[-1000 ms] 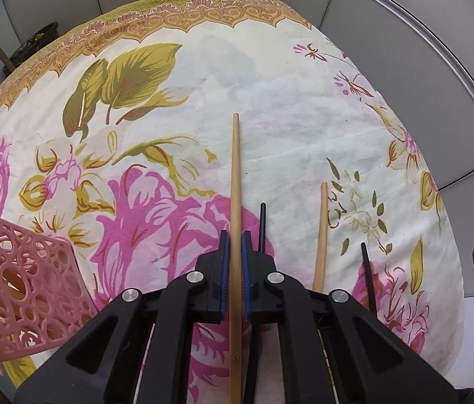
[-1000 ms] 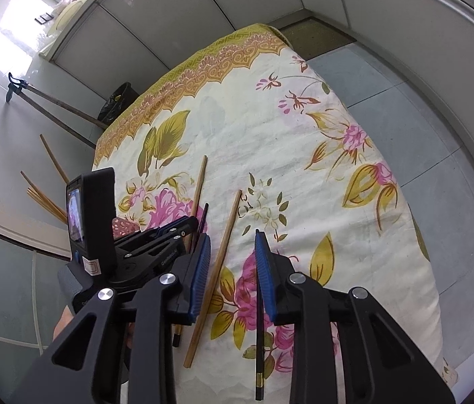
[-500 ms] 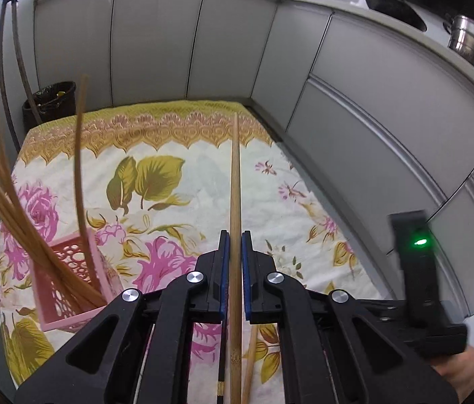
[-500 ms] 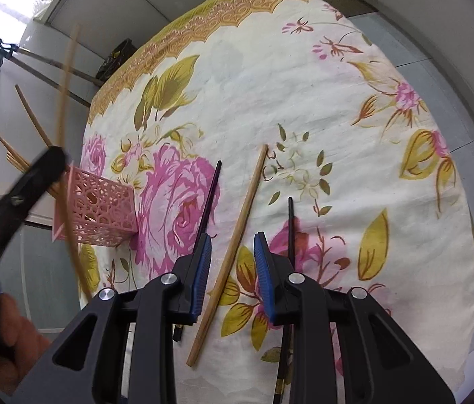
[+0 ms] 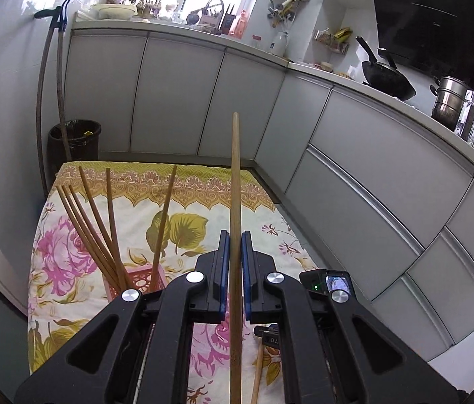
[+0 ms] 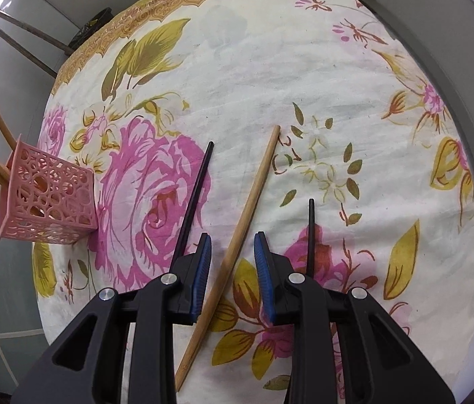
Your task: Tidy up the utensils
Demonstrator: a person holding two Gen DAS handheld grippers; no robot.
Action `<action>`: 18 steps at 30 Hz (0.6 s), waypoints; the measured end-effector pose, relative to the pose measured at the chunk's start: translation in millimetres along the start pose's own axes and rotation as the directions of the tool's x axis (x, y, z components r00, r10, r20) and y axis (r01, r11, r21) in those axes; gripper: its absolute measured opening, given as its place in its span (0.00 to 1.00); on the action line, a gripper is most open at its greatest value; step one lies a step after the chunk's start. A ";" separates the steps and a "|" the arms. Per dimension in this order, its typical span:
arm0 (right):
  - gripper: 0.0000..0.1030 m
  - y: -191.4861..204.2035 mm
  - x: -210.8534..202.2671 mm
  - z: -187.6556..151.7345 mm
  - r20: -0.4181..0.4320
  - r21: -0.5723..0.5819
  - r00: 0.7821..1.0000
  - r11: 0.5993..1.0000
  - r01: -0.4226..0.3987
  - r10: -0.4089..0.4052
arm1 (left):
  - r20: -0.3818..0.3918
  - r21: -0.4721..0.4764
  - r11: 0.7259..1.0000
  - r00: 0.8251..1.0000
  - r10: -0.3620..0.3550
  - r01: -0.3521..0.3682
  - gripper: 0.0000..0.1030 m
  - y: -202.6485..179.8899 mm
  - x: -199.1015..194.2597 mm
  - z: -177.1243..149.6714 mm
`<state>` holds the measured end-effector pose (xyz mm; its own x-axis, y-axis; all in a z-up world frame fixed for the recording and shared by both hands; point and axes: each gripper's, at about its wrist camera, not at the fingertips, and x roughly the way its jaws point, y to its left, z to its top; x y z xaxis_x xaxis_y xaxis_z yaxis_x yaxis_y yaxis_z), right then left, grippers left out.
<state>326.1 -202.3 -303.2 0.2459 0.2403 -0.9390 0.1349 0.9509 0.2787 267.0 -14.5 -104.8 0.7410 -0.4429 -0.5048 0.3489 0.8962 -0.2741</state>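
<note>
Item one: my left gripper [image 5: 235, 269], blue pads clamped tight on a wooden chopstick [image 5: 235, 181]. The stick runs straight up the middle of the left wrist view, its tip showing against the grey cabinet doors [image 5: 176, 94], its butt end passing down between the black arms.

Item two: pink lattice basket [image 6: 46, 198], standing on the floral cloth [image 6: 270, 67] at the left side. In the left wrist view I count several wooden chopsticks in the basket [image 5: 102, 222], fanned out and leaning, with one more angled the other way.

Item three: my right gripper [image 6: 231, 262], pointed steeply down at the cloth, jaws partly open and gripping nothing. A loose wooden chopstick [image 6: 247, 215] lies on the cloth and shows in the gap between the pads; whether the pads touch it I cannot tell, but there is daylight on both sides.

Item four: two black chopsticks on the cloth. One black chopstick [image 6: 194, 198] lies just left of the loose wooden one, its lower end hidden behind the left finger. The other black chopstick [image 6: 311, 235] lies to the right, disappearing behind the right finger.

Item five, background: a dark bin [image 5: 75, 141] beyond the far edge of the cloth, a wok [image 5: 388, 80] and a steel pot [image 5: 448, 104] on the counter.
</note>
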 end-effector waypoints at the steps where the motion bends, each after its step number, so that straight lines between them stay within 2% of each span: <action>1: 0.26 4.4 1.0 0.3 0.007 -0.014 1.000 1.000 0.020 -0.020 | 0.008 -0.005 1.000 1.000 -0.003 0.003 0.06 3.0 -0.7 -0.7; 3: 0.21 11.1 3.3 0.0 0.022 -0.034 0.998 0.997 0.064 -0.064 | 0.023 -0.019 1.000 1.000 -0.006 0.006 0.06 9.9 -5.1 -0.8; 4: 0.12 13.5 4.1 0.0 0.029 -0.039 0.996 0.996 0.085 -0.084 | 0.032 -0.026 1.000 0.999 -0.006 0.007 0.06 13.0 -7.1 -0.4; 6: 0.09 15.4 5.4 0.9 0.034 -0.037 0.996 0.996 0.084 -0.082 | 0.047 -0.037 0.999 0.999 -0.001 0.003 0.06 19.9 -10.2 1.1; 9: 0.07 14.3 1.0 0.5 0.041 -0.015 0.998 0.999 0.044 -0.043 | 0.063 -0.061 0.998 0.998 0.003 0.001 0.06 29.6 -13.9 3.9; 13: 0.06 18.5 -26.8 0.1 0.107 -0.010 0.994 1.000 -0.027 0.027 | 0.089 -0.083 0.996 0.996 0.017 -0.009 0.06 39.4 -18.2 6.2; 18: 0.06 19.1 -63.7 -2.1 0.217 -0.018 0.969 0.993 -0.113 0.115 | 0.138 -0.120 0.993 0.990 0.022 -0.005 0.06 51.5 -24.7 9.2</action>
<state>311.0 -199.1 -238.5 0.4620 0.2996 -0.8347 0.0884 0.9210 0.3795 272.0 42.9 -98.9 0.8205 -0.4153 -0.3930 0.2738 0.8888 -0.3676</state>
